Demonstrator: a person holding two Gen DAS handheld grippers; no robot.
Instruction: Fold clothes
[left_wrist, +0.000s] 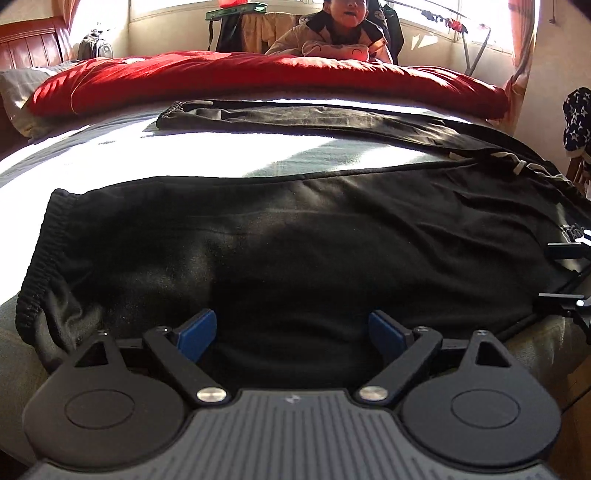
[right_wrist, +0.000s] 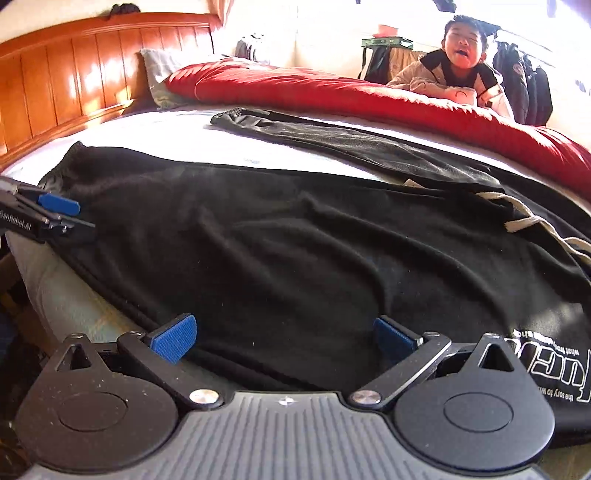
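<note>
A pair of black trousers (left_wrist: 295, 236) lies spread flat on the bed (left_wrist: 229, 155), with the near leg running along the bed's near edge and the far leg (left_wrist: 314, 118) angled away toward the red quilt (left_wrist: 258, 77) at the far side; the two legs lie apart, not stacked. The elastic cuff (left_wrist: 40, 266) sits toward the headboard (right_wrist: 74, 74) end, the white drawstring (right_wrist: 524, 221) and waist toward the other. The left tongs (left_wrist: 291, 332) and right tongs (right_wrist: 284, 339) both stand open and empty at the near edge, just over the near leg's hem line, probably spaced along it so the leg can be lifted evenly. A person (right_wrist: 454, 74) leans on the quilt at the far edge.
</note>
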